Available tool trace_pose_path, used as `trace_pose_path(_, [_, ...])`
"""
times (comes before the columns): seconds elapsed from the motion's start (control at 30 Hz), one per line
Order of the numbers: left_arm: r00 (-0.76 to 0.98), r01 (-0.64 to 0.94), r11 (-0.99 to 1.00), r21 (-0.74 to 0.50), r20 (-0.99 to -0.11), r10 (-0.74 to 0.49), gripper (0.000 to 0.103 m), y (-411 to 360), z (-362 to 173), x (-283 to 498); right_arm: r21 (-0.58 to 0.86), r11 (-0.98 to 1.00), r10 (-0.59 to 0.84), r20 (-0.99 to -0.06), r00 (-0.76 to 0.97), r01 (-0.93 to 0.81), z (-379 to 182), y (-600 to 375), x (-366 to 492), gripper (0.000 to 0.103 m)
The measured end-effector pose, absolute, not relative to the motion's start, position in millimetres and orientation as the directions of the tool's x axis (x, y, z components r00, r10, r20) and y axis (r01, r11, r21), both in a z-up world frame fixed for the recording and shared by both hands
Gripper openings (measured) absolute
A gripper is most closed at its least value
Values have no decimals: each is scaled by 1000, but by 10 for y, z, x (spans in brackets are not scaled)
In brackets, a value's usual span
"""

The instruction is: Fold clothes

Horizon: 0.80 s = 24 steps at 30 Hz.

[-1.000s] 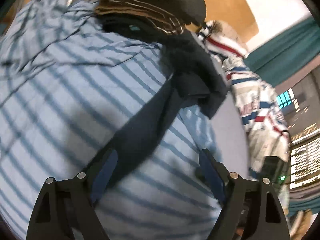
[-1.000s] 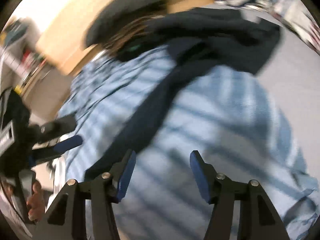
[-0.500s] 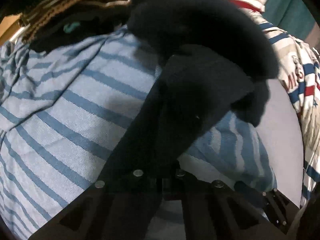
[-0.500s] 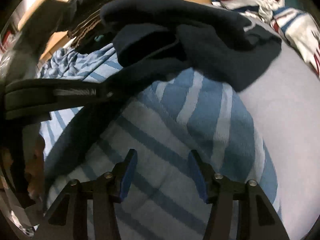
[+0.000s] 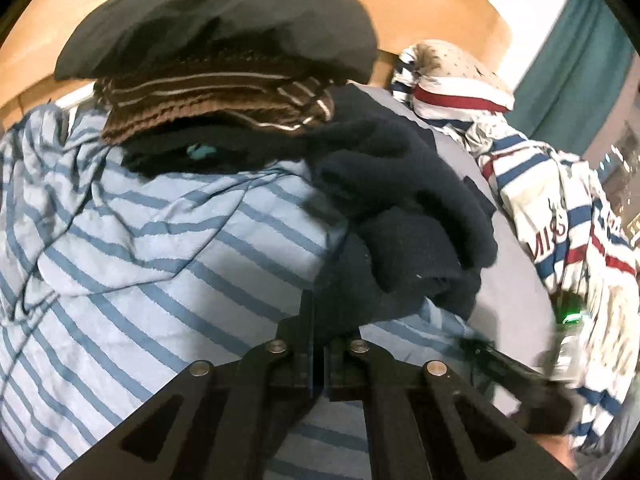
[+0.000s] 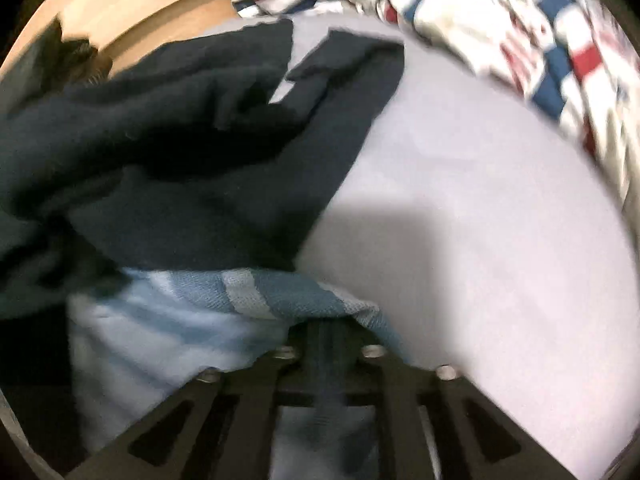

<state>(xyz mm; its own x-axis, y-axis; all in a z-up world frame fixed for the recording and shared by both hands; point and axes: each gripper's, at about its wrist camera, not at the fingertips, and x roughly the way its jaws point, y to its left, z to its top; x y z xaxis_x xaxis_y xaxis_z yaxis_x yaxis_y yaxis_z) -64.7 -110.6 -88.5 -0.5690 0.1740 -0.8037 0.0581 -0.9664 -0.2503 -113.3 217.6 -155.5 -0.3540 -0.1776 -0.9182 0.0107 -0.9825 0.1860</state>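
Left gripper (image 5: pixel 320 344) pinches one navy garment (image 5: pixel 400 208); right gripper (image 6: pixel 326 344), closing, pinches one striped shirt (image 6: pixel 256 296).

The left hand-held gripper (image 5: pixel 320 332) has its fingertips buried under the navy garment (image 5: pixel 404 216), so the grip point is hidden. In the right wrist view, the right hand-held gripper (image 6: pixel 326 336) is smeared by motion blur, its fingertips covered by the striped shirt (image 6: pixel 256 292). Beside that shirt, the patterned bedding (image 6: pixel 552 36) is blurred and cut off by the picture's edge.

Both wrist views look down close, sharing navy garment (image 5: pixel 404 208).
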Motion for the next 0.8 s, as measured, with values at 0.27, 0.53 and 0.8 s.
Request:
trace_pose_path(0.27, [-534, 70, -924, -376, -796, 284, 2, -1062, -1035, -618, 86, -959, -228, -802, -553, 272, -887, 2018, -803, 92])
trace_pose_path(0.53, [-562, 79, -919, -387, -778, 279, 2, -1313, -848, -553, -44, -944, -148, -828, -541, 327, -1123, 1364, -1484, 11])
trace_pose_path(0.8, [-647, 74, -856, -512, -678, 349, 2, -1614, -526, -327, 54, -958, -264, -555, -789, 283, 305, 1338, -1423, 8])
